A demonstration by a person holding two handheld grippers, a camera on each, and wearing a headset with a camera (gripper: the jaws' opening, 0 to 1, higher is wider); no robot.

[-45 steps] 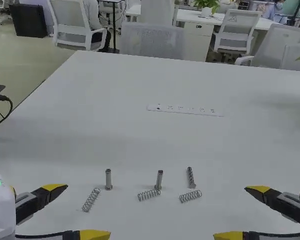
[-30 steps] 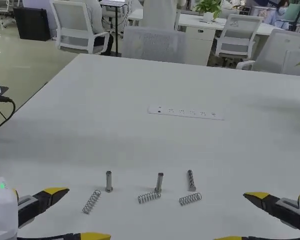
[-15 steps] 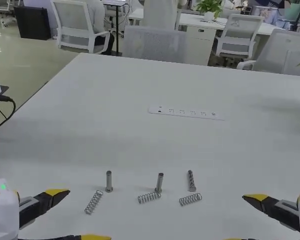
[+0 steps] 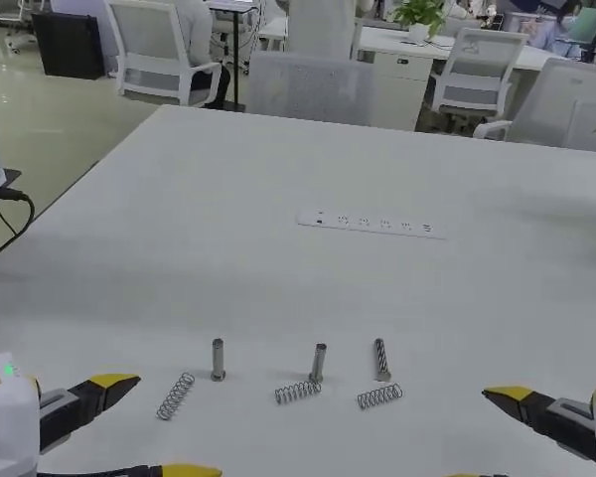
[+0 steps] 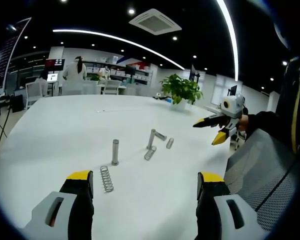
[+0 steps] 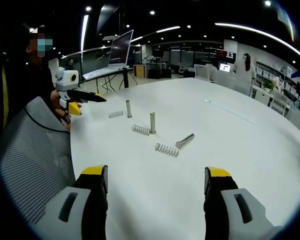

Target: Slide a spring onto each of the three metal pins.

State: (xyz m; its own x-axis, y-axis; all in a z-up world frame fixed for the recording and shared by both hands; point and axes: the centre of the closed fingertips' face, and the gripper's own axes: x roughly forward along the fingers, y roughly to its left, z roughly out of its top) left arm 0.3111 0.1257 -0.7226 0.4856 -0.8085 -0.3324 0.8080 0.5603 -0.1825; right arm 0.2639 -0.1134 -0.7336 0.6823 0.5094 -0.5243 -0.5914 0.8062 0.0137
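Two metal pins [image 4: 218, 359] [image 4: 319, 363] stand upright on the white table [image 4: 298, 159]. The third pin [image 4: 380, 359] lies on its side, as the right gripper view shows it [image 6: 185, 141]. Three springs [image 4: 175, 396] [image 4: 297, 392] [image 4: 379, 397] lie loose just in front of the pins. My left gripper [image 4: 144, 427] is open at the lower left, short of the left spring [image 5: 106, 178]. My right gripper [image 4: 472, 437] is open at the lower right, apart from the right spring [image 6: 167, 149]. Neither holds anything.
A white power strip [image 4: 363, 222] lies flat mid-table beyond the pins. Office chairs [image 4: 308, 87] stand along the far edge. A dark cable [image 4: 2, 199] hangs off the left edge. A mesh chair back [image 6: 35, 150] is close behind the grippers.
The left spring now lies slightly further left of its pin. Both grippers stay open in about the same places; the head camera has tilted a little.
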